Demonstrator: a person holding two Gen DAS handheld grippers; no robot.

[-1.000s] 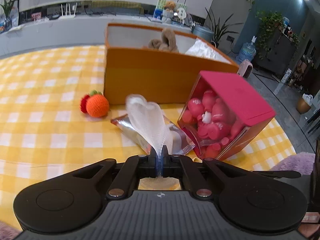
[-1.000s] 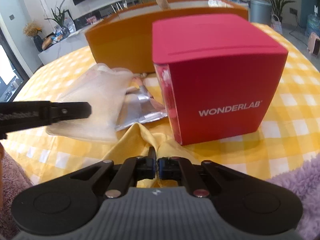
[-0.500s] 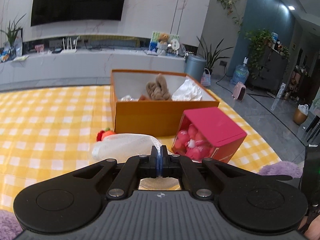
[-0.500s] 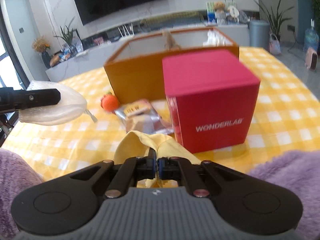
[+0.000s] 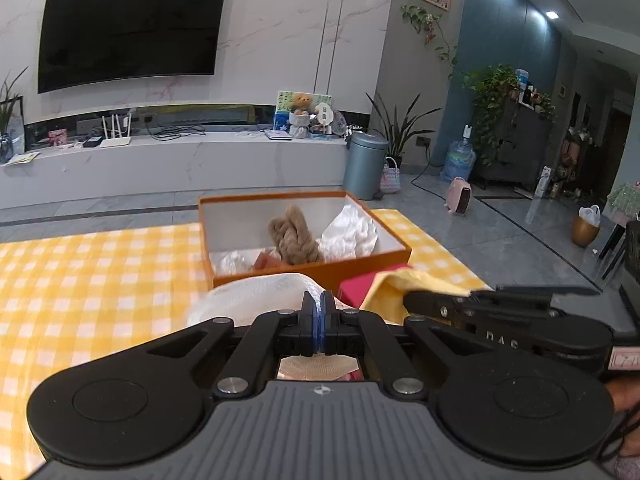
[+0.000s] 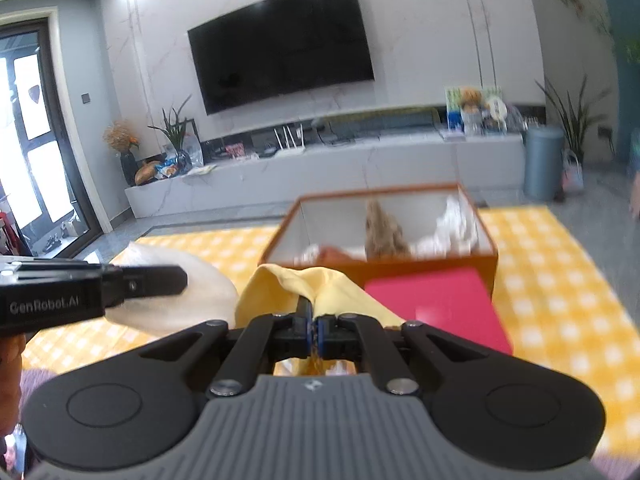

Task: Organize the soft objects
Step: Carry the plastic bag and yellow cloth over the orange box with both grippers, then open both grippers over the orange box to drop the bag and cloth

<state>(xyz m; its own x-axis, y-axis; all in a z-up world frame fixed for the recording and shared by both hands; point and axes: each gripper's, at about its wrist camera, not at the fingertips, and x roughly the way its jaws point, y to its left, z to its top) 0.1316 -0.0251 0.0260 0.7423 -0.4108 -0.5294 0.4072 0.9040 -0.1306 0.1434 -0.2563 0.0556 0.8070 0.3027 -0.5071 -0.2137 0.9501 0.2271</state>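
My left gripper (image 5: 319, 300) is shut on a white translucent soft bag (image 5: 256, 296), held up above the table; the bag also shows in the right wrist view (image 6: 176, 304). My right gripper (image 6: 313, 318) is shut on a yellow cloth (image 6: 304, 284), also lifted; the cloth shows in the left wrist view (image 5: 416, 284). Ahead stands an open orange box (image 5: 360, 264) holding a brown knitted toy (image 5: 294, 236) and white crumpled material (image 5: 350, 236). The box shows in the right wrist view too (image 6: 400, 268).
A red box (image 6: 440, 304) stands just in front of the orange box, below my right gripper. The table wears a yellow checked cloth (image 5: 80, 280). The left gripper's body (image 6: 80, 296) is close on the left in the right wrist view.
Both grippers have risen well above the table with their loads. The orange toy and foil packet on the table have dropped out of sight below.
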